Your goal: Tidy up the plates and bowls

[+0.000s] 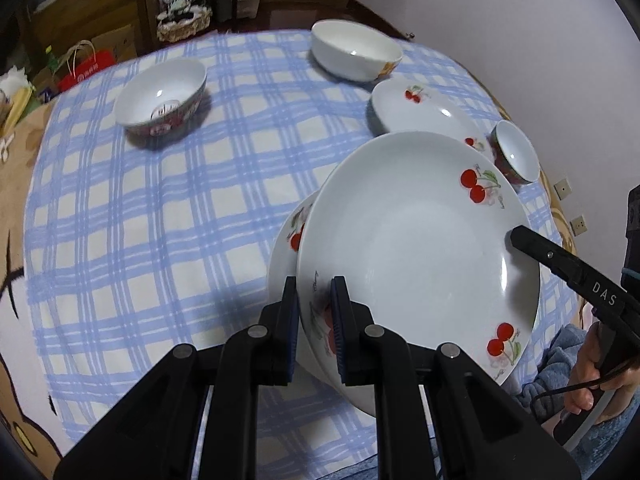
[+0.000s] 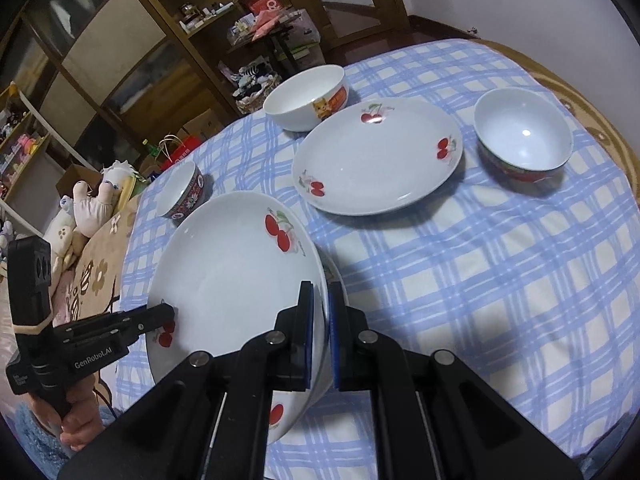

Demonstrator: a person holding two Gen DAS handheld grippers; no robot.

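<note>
Held plate (image 1: pixel 408 248), cherry print, clamped at opposite rims by left gripper (image 1: pixel 316 320) and right gripper (image 2: pixel 324 328), both jaws pinched tight on rim, tilted and lifted over checked cloth (image 1: pixel 160 220). Just under held plate, 2nd plate (image 1: pixel 290 236) peeking out at its edge; beyond held plate, 3rd plate (image 2: pixel 376 160) flat on cloth, well apart. 4 bowls around, all apart from held plate: cat bowl (image 2: pixel 306 102), patterned bowl (image 1: pixel 162 98), red-band bowl (image 2: pixel 522 136), small bowl (image 2: pixel 182 194) nearest.
</note>
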